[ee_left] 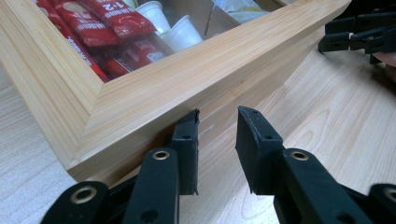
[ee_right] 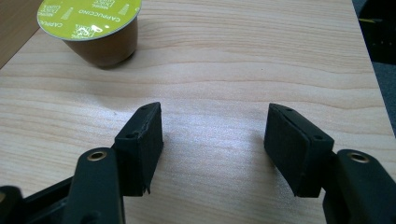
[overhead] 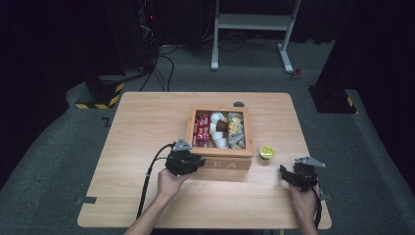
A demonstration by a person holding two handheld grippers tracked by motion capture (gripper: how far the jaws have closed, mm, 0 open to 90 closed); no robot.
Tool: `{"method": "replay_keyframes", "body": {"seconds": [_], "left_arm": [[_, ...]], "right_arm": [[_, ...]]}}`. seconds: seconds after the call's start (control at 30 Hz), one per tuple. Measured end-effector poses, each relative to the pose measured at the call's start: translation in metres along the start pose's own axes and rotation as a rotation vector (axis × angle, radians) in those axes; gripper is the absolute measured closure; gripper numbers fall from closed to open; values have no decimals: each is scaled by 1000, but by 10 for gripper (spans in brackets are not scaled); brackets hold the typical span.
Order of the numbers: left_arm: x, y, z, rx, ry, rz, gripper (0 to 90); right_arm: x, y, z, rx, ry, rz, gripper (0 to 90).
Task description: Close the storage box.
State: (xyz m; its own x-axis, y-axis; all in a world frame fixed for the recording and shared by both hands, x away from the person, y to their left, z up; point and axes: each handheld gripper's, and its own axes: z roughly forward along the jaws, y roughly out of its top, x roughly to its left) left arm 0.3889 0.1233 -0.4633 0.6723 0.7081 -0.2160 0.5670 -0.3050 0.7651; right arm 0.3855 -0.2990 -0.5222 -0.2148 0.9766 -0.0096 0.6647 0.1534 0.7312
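The green foil lid of the coffee capsule (ee_right: 88,18) reads "CAPPUCCINO" in pale letters around its edge, with smaller print beside it too fine to make out. On the front wall of the wooden box (overhead: 221,164) the letters "EA" show, the start of the word hidden behind the left gripper (overhead: 188,164). One red sachet (ee_left: 112,16) in the box bears "1-2" and a line of white print that is too blurred to read.

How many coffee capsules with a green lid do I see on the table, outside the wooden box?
1. The green-lid capsule stands on the table just right of the wooden box, ahead of the right gripper. Others may be hidden inside the box.
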Motion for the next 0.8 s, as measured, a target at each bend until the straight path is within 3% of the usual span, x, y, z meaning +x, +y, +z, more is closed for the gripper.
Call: {"method": "replay_keyframes", "body": {"seconds": [0.4,0.8], "left_arm": [[-1,-9,0,8,-17,-7,664],[5,-10,-25,-69,3,-31,591]], "right_arm": [[0,0,0,0,-1,1,372],[0,0,0,2,-3,4,372]]}}
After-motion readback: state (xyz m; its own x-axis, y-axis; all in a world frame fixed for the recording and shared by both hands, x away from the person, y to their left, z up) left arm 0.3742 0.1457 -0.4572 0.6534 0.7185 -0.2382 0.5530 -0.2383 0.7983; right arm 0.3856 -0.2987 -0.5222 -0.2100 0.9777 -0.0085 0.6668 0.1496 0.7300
